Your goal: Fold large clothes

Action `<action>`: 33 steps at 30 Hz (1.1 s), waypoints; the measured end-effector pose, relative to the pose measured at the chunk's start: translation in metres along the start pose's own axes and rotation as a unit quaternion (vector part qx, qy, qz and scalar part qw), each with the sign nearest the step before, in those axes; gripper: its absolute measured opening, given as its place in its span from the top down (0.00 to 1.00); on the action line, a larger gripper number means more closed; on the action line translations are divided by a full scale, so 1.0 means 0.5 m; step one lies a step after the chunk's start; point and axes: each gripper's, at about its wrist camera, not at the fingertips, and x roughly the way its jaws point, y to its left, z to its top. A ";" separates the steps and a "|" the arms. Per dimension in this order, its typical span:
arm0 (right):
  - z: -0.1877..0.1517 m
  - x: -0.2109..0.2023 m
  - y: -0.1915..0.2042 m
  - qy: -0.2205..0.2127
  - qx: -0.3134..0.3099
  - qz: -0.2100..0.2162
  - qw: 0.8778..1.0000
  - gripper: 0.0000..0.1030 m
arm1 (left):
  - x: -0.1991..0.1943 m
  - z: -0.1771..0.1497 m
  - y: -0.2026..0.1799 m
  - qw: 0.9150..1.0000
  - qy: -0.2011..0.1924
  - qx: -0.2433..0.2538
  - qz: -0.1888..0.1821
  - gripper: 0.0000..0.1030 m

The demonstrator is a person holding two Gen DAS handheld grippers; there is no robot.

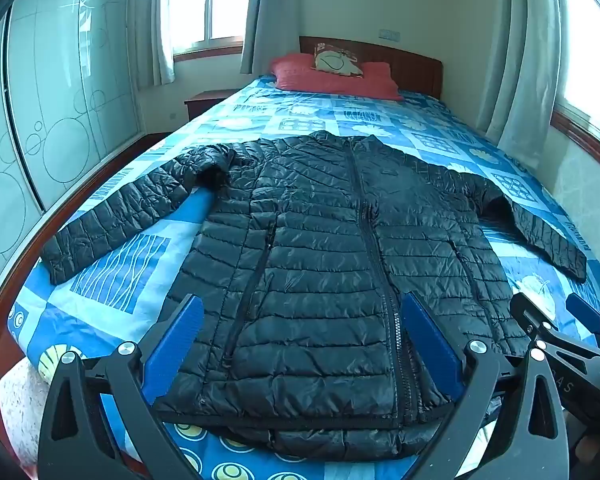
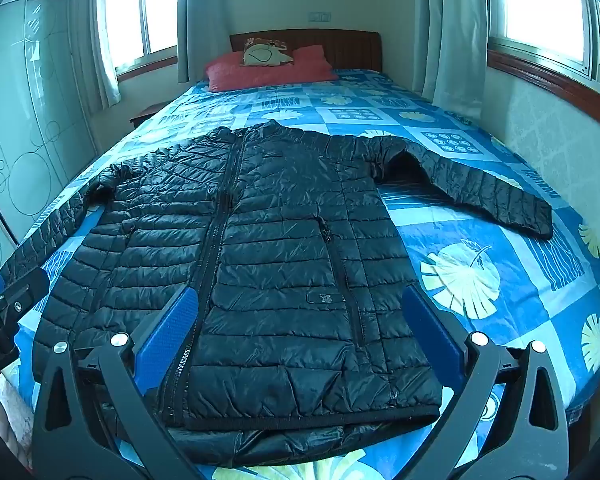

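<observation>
I see a bed filling most of both views, covered with a blue patchwork sheet of leaf and circle prints, its wooden headboard against the far wall. A frosted wardrobe stands to the left of the bed, and curtained windows are on the far and right walls. A black quilted jacket lies flat across the near half of the bed, zipped up, collar away from me, hem at the near edge, both sleeves spread outward and angled down. A red pillow sits at the head of the bed with a smaller patterned cushion on top; its print is too small for me to make out. My left hand-held gripper hangs over the hem with its blue fingers spread wide, holding nothing. My right hand-held gripper is likewise wide apart and empty above the hem.
</observation>
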 end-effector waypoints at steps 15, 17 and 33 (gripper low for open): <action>-0.003 0.001 0.001 0.002 0.000 0.000 1.000 0.02 | -0.005 -0.009 0.001 1.000 0.003 0.000 0.003 0.05; -0.004 0.001 0.002 0.002 -0.001 -0.001 1.000 0.02 | -0.006 -0.011 0.002 1.000 0.003 0.000 0.003 0.05; -0.007 0.003 0.006 0.003 -0.001 -0.001 1.000 0.02 | 0.000 -0.012 0.007 1.000 0.007 -0.001 0.005 0.05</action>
